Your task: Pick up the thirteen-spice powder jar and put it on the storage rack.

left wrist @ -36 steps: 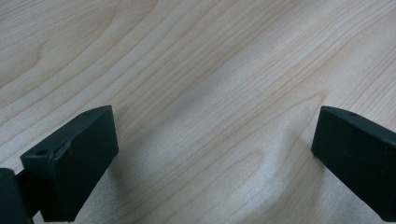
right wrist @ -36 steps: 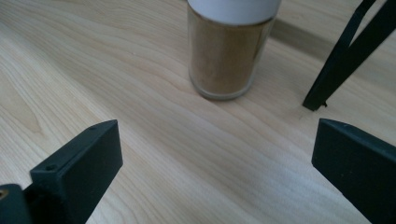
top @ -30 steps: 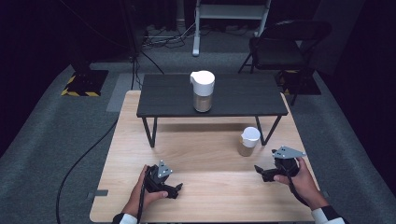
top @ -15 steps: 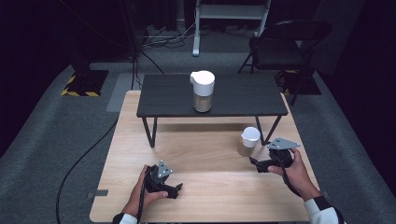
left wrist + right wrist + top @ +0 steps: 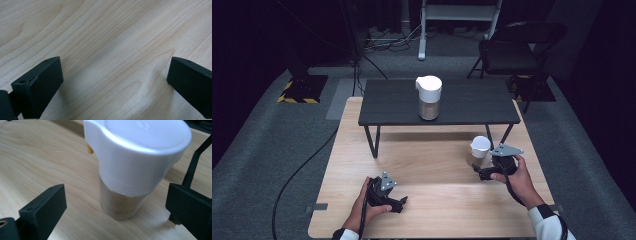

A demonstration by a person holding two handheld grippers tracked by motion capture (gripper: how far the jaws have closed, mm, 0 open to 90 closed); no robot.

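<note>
A: Right gripper point(image 5: 478, 171) state?

B: Jaws wide, have just been closing a little, nothing gripped. The small white-lidded jar point(image 5: 479, 151) stands straight ahead of it, in line with the gap between the jaws, pads clear of it on both sides.

A: Where's the jar?

B: On the wooden table point(image 5: 432, 220), near its right edge, just in front of the black shelf's point(image 5: 397, 102) right leg. Upright, long axis vertical. A bigger jar point(image 5: 429, 97) sits up on the shelf.

A: Left gripper point(image 5: 399, 202)?

B: Spread wide, empty, over bare wood near the front edge, well apart from the jar. Right hand is far nearer.

A: Next?

B: Likely push forward, then close on the jar body below the lid.
</note>
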